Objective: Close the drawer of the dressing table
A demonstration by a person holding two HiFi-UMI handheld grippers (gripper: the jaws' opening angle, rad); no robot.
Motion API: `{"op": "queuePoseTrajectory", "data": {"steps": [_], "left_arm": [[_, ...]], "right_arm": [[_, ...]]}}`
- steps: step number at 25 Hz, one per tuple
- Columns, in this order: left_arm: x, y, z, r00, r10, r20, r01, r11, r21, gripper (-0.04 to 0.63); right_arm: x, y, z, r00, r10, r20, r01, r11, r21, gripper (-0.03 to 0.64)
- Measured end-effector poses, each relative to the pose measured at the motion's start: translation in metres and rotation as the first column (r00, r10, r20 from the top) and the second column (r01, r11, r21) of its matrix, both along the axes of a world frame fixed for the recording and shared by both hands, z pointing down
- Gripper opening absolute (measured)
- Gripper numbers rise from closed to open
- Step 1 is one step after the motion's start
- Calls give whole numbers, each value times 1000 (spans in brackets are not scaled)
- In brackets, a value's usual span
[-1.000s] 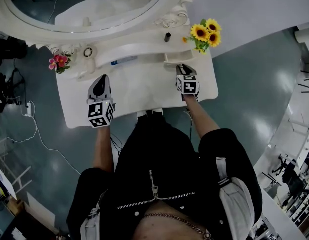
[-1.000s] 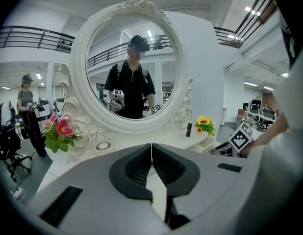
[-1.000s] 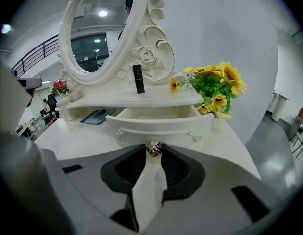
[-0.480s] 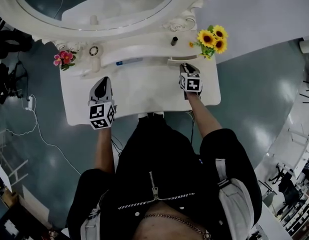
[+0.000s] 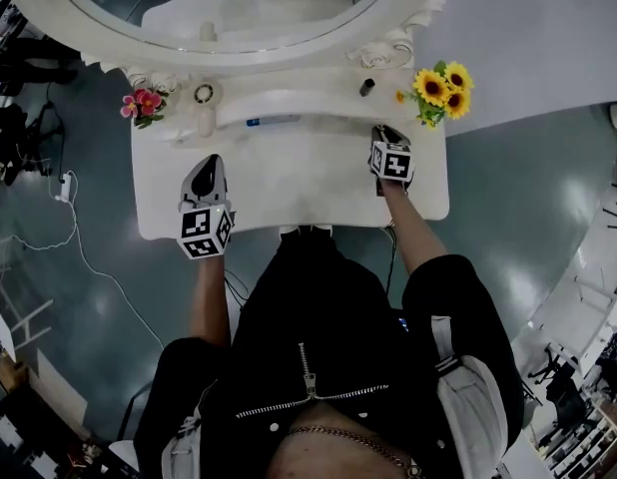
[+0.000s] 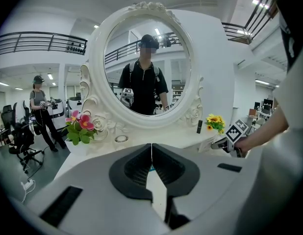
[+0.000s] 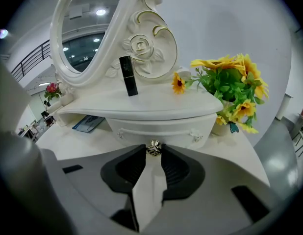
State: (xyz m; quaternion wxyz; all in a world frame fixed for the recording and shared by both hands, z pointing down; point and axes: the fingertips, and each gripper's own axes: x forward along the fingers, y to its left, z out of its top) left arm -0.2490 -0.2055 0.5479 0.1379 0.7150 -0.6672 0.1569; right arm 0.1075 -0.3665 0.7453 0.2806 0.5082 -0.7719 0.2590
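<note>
The white dressing table [image 5: 289, 183] has a small drawer [image 7: 159, 131] under its raised shelf at the right; the drawer front sits about flush beneath the shelf. The drawer's metal knob [image 7: 153, 149] lies between the tips of my right gripper [image 7: 152, 153], which is shut on it. In the head view the right gripper [image 5: 385, 131] reaches to the shelf's front edge. My left gripper [image 5: 208, 160] hovers over the left half of the tabletop, shut and empty, its tips [image 6: 151, 145] meeting.
Sunflowers [image 5: 440, 90] stand just right of the drawer. A black tube [image 7: 127, 77] stands on the shelf above it. Pink flowers [image 5: 142, 103] and a small ring-shaped item [image 5: 204, 94] are at the left, and a blue flat item [image 5: 271, 121] lies under the shelf. The oval mirror [image 5: 229, 8] rises behind.
The right gripper has moved toward the mirror with the knob. The drawer, which stuck out from under the shelf, has slid in. The left gripper has barely shifted.
</note>
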Motion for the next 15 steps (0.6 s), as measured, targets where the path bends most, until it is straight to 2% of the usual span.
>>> {"op": "queuePoseTrajectory", "data": {"steps": [15], "left_arm": [[-13,7,2,1000,-21,5,21,1000,-13,21]], "right_arm": [[-6,-21,0,1000,-10,-7,10,1000,22,106]]}}
